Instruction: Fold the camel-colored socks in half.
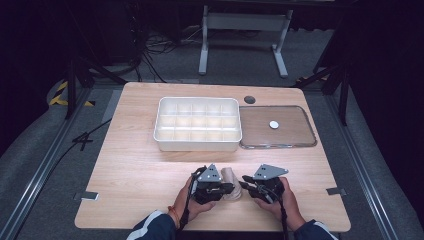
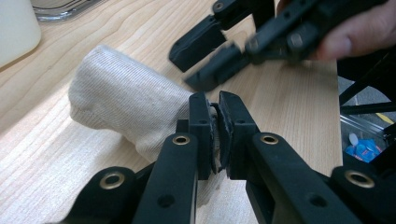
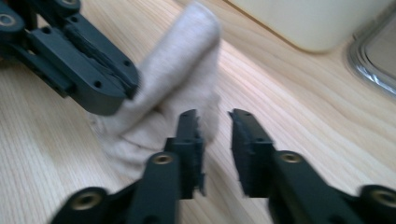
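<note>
White plastic divided box (image 1: 197,123) sits mid-surface, compartments bare. Near the front edge, the left tool (image 2: 215,116) pinches a beige ribbed sock (image 2: 126,105); the right tool (image 3: 214,122) gapes beside it.

Lab: dark curtains, floor cables (image 1: 150,47), rails (image 1: 35,177).

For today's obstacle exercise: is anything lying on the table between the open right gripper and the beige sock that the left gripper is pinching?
Nothing visible does. The right gripper has its jaws apart right beside the sock, with just bare table around them. The left gripper is clamped on the sock's near edge, off to one side.
</note>
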The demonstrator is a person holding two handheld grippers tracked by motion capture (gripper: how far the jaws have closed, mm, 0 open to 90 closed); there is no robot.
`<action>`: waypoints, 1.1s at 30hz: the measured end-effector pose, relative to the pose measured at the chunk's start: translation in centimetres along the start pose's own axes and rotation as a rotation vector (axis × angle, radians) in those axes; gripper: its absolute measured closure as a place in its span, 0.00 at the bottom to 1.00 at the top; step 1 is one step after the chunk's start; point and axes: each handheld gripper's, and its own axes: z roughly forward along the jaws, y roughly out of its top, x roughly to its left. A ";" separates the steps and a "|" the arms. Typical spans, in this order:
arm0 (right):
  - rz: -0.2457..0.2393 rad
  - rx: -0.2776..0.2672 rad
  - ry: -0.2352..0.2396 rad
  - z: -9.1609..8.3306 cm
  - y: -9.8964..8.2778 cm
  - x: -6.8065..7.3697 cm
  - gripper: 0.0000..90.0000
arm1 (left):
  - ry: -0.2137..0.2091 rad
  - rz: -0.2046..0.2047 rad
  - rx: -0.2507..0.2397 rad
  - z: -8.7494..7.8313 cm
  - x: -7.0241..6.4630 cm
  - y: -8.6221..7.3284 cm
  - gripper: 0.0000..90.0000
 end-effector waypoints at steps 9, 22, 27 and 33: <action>-0.047 0.016 -0.009 0.0 0.2 0.3 0.87 | 0.011 0.044 0.029 1.1 -0.6 0.0 0.93; 0.033 -0.197 0.047 -1.1 2.4 -0.5 0.64 | 0.033 0.078 0.042 1.6 -1.1 -0.1 0.94; 0.079 -0.134 0.083 0.6 2.0 -1.2 0.69 | 0.057 0.107 0.045 1.6 -1.5 -0.2 0.94; 0.081 -0.051 0.083 1.2 1.2 -2.0 0.84 | 0.053 0.112 0.057 1.5 -1.5 0.0 0.93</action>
